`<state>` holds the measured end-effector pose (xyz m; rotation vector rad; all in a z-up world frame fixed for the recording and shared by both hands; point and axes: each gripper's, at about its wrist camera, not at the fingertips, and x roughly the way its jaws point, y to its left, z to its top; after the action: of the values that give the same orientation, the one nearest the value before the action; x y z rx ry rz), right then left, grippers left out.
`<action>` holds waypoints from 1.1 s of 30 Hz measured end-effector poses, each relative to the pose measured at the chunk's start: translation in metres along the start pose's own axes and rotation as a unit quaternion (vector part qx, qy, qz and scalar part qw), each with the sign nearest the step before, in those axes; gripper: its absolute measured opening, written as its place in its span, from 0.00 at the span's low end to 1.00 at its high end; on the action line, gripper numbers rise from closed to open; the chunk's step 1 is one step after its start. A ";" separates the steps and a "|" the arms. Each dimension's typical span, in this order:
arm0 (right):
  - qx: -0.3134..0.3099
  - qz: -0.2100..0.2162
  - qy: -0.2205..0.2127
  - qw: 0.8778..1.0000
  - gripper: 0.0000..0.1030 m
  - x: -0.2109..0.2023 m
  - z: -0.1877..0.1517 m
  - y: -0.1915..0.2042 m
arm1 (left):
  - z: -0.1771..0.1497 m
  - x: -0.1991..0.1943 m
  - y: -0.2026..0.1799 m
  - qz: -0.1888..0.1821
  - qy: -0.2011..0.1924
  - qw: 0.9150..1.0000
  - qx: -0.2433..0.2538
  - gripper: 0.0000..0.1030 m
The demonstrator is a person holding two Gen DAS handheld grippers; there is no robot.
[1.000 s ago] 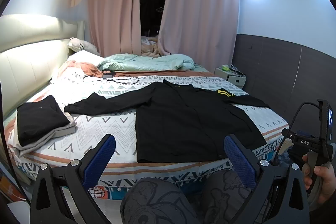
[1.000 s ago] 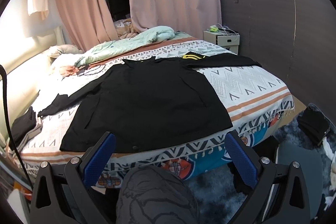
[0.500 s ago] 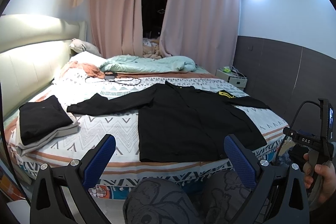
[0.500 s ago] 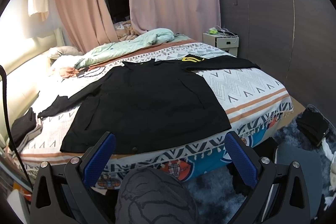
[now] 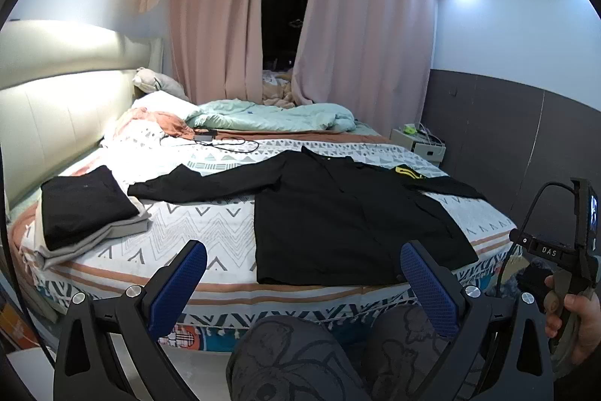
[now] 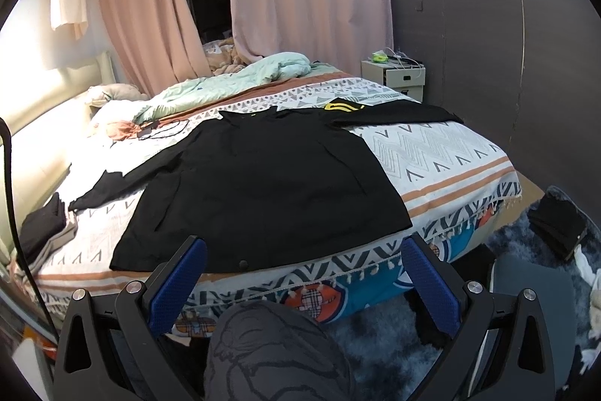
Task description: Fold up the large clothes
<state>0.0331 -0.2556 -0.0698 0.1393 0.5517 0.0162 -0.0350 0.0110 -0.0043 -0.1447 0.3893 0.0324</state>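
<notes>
The black long-sleeved garment (image 5: 338,213) lies spread flat on the bed (image 5: 210,228), hem at the near edge, both sleeves extended outward. A folded stack of clothes (image 5: 82,209) rests on the bed well apart from it, beyond the left sleeve. The left hand-held gripper (image 5: 303,273) is released, jaws spread wide, holding nothing, short of the bed edge. The right hand-held gripper (image 6: 303,273) is likewise released and empty, facing the garment hem.

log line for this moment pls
phase: pre-grasp | shirt: flat on bed, unfolded | left gripper: open | right gripper: open
</notes>
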 end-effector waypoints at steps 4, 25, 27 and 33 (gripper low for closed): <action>0.000 -0.006 -0.002 1.000 1.00 -0.006 0.004 0.001 | 0.001 -0.002 0.008 0.000 -0.004 1.000 -0.013 1.00; 0.002 0.041 -0.014 0.999 1.00 0.050 0.065 0.049 | 0.037 0.051 0.051 0.049 0.007 0.998 -0.041 1.00; -0.004 0.052 -0.018 0.999 1.00 0.058 0.077 0.061 | 0.041 0.057 0.053 0.052 0.008 0.998 -0.042 1.00; -0.015 0.084 -0.016 0.996 1.00 0.087 0.095 0.096 | 0.050 0.082 0.061 0.065 0.015 0.997 -0.039 1.00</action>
<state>0.1586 -0.1682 -0.0221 0.1559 0.5066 0.1854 0.0560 0.0790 0.0019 -0.1975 0.4264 0.1736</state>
